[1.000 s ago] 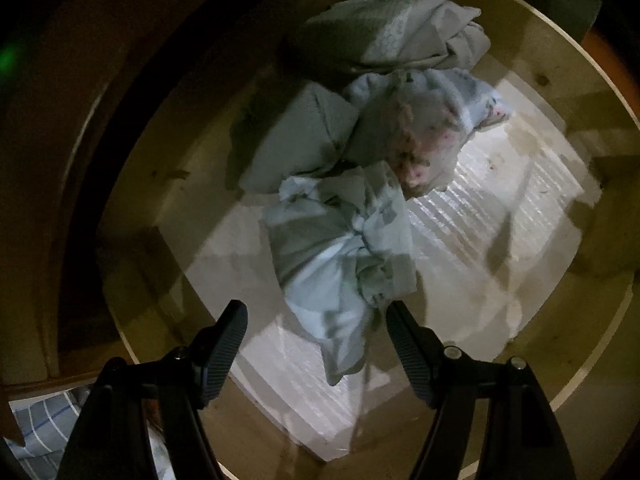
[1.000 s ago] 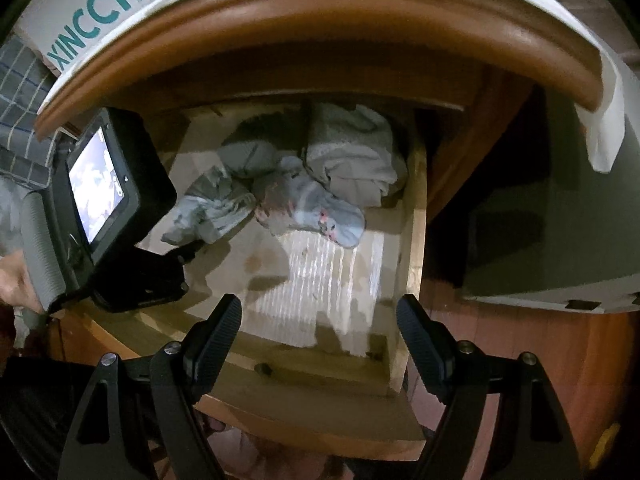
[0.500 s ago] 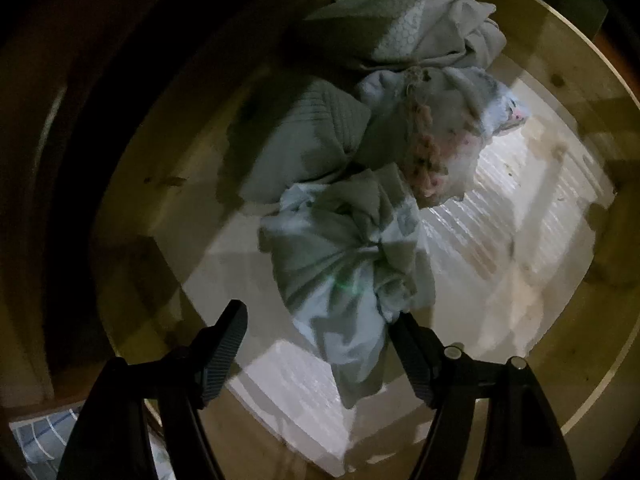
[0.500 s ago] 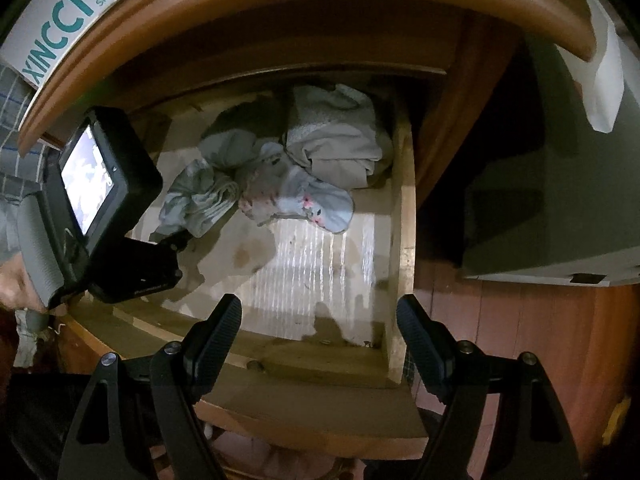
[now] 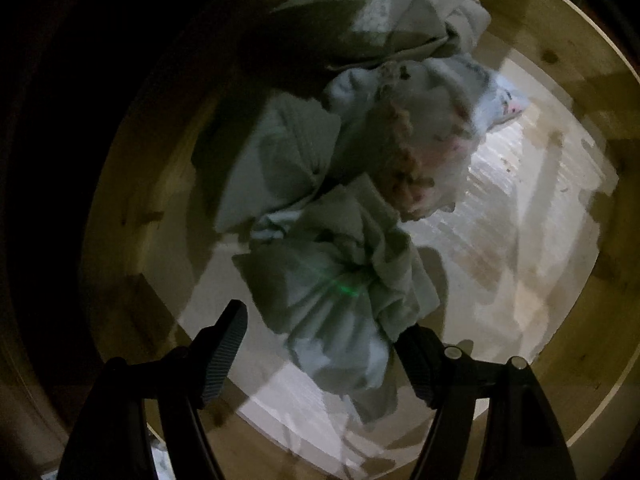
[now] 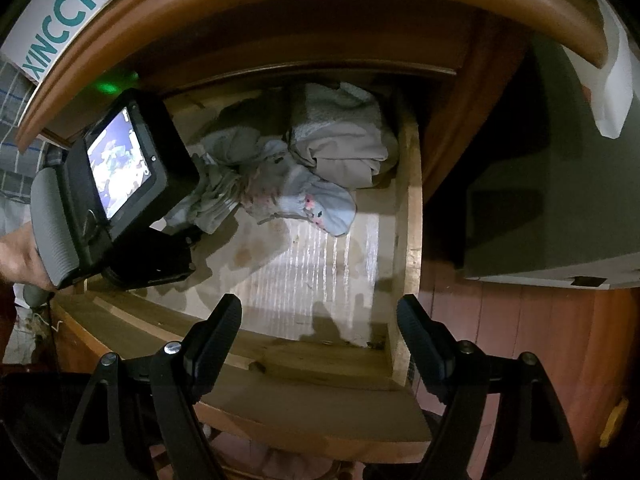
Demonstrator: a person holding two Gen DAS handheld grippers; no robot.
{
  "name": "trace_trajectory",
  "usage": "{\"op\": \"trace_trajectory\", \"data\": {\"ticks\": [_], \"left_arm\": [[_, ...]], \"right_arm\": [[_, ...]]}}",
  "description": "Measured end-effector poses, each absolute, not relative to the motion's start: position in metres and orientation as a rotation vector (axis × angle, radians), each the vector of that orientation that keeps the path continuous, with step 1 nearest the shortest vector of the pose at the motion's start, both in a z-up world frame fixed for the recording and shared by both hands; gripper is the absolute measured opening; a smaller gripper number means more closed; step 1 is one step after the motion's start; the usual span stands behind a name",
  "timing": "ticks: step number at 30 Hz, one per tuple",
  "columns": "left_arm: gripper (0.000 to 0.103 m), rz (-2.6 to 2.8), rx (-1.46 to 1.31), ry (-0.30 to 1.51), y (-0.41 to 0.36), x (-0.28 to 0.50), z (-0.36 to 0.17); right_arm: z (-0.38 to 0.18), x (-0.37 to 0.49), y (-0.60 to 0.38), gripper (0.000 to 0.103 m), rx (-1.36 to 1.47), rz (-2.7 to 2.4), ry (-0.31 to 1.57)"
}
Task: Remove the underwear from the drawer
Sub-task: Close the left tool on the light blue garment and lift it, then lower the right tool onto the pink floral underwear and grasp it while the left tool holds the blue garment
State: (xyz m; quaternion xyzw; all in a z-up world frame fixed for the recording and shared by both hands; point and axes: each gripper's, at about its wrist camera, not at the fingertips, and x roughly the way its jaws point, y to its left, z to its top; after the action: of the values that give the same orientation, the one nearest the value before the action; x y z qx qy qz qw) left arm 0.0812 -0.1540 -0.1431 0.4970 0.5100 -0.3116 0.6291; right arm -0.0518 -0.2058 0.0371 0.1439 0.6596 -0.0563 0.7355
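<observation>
Several crumpled pieces of underwear lie at the back of the open wooden drawer (image 5: 128, 200). The nearest is a pale blue-green bundle (image 5: 336, 292). Behind it are a grey piece (image 5: 276, 156), a floral one (image 5: 420, 140) and a folded beige one (image 5: 380, 20). My left gripper (image 5: 320, 344) is open and points down, with the pale bundle's near end between its fingers. The right pad is at the cloth's edge without pressing on it. My right gripper (image 6: 320, 320) is open and empty above the drawer's front edge (image 6: 320, 360). From there the left gripper's camera body (image 6: 120, 184) hides part of the pale bundle (image 6: 212, 204).
A white shoe box (image 6: 68, 12) sits on the cabinet top above the drawer. A grey-green box (image 6: 560, 200) stands on the wooden floor (image 6: 500, 320) to the right. A person's hand (image 6: 20, 256) holds the left gripper. The drawer's lined bottom (image 6: 312, 264) shows in front of the clothes.
My left gripper has moved further into the drawer, and the pale bundle now lies between its fingers. The right gripper has stayed put.
</observation>
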Motion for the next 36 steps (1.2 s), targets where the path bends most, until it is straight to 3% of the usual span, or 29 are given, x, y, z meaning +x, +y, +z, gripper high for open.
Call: {"op": "trace_trajectory", "data": {"ticks": [3,9,15,24,36], "left_arm": [[0.053,-0.759,1.088,1.213,-0.156,0.082,-0.138],[0.046,-0.762,1.091,1.202,-0.154,0.076,-0.133],[0.045,-0.762,1.091,1.259,-0.145,0.07,-0.127],[0.045,-0.602,0.888,1.486,-0.121,0.091,-0.127],[0.044,-0.42,0.604,1.563,-0.077,0.113,-0.111]], "right_arm": [[0.038,-0.051,-0.205,0.077,0.312,-0.12,1.448],[0.038,-0.051,-0.203,0.077,0.312,-0.115,1.45],[0.037,-0.05,-0.2,0.077,0.299,-0.116,1.454],[0.036,-0.047,-0.193,0.077,0.225,-0.097,1.455],[0.037,-0.037,-0.159,0.077,0.01,0.003,1.414]]}}
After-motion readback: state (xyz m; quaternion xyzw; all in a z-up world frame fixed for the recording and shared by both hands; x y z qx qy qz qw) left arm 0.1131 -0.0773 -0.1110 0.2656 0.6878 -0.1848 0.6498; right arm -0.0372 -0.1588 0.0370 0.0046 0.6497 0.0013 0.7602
